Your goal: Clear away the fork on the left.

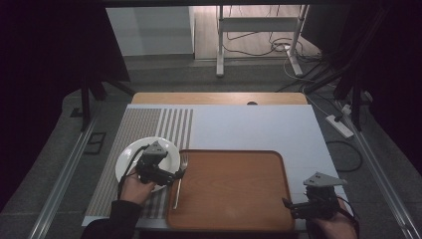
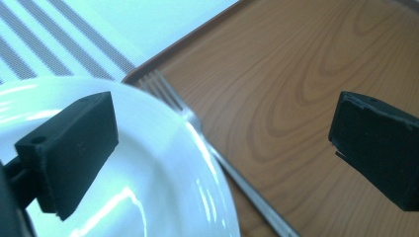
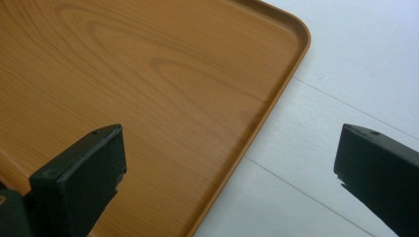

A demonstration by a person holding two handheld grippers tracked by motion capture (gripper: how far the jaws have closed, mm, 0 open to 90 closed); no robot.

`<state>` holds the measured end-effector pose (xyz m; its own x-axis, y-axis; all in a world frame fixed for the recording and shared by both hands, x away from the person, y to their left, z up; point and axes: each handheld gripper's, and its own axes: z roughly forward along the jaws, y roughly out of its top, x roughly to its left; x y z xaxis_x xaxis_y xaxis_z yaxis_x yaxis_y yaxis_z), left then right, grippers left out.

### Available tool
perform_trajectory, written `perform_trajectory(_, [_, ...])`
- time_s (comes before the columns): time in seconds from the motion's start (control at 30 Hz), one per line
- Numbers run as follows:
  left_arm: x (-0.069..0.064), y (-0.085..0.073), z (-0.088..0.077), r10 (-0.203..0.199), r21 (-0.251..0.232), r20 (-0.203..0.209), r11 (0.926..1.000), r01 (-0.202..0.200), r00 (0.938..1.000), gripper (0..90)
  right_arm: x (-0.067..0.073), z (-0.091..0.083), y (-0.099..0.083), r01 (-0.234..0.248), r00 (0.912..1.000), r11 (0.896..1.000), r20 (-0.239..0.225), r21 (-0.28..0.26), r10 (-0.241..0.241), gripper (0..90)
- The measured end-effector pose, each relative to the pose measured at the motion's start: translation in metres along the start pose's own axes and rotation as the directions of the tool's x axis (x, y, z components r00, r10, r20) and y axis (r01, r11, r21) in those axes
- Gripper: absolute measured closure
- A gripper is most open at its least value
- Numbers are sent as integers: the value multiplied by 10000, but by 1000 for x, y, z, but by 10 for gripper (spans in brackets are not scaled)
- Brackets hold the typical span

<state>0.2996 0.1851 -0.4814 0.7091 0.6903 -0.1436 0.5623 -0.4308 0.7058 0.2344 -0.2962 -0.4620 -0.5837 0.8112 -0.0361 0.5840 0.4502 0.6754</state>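
A white plate sits on a striped placemat, left of a wooden tray. A metal fork lies along the tray's left edge, tines pointing away from me. My left gripper hovers over the plate's right rim, pointing at the fork. In the left gripper view its jaws stand wide open with nothing between the pads; the plate, the fork and the tray lie below. My right gripper is open over the tray's near right corner.
The striped placemat covers the left part of the white table sheet, which also shows in the right gripper view. A wooden table edge runs along the back. Beyond it are a metal stand and floor cables.
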Motion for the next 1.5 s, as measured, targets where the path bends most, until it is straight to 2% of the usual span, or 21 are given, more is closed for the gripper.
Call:
perform_trajectory(0.17, [2,-10,-10,-205,37,-125,9998,205,9997,0,-1,-1,0,-72,10000,10000,-20,22,72,1])
perform_trajectory(0.43, [6,-29,-26,-789,-46,-145,9969,788,9968,0,0,-1,0,-67,10000,10000,4,-8,67,1])
perform_trajectory(0.83, [8,-53,-43,-1158,-99,-363,9933,1156,9926,0,-1,-1,-1,-190,9998,9998,-7,-42,190,1])
perform_trajectory(0.93, [8,-59,-48,-1144,-76,-548,9934,1142,9919,0,-1,-1,-1,-232,9997,9997,-9,-33,232,1])
perform_trajectory(1.23, [6,-71,-59,-1349,-206,-488,9908,1340,9897,0,-1,-2,-1,-255,9997,9997,22,7,255,1])
perform_trajectory(1.37, [5,-79,-66,-1530,-310,-590,9880,1514,9865,0,-2,-2,-1,-337,9994,9994,-10,-44,337,1])
perform_trajectory(1.5, [4,-83,-73,-1608,-624,-576,9856,1572,9853,0,-3,-2,-1,-351,9994,9994,46,-10,351,1])
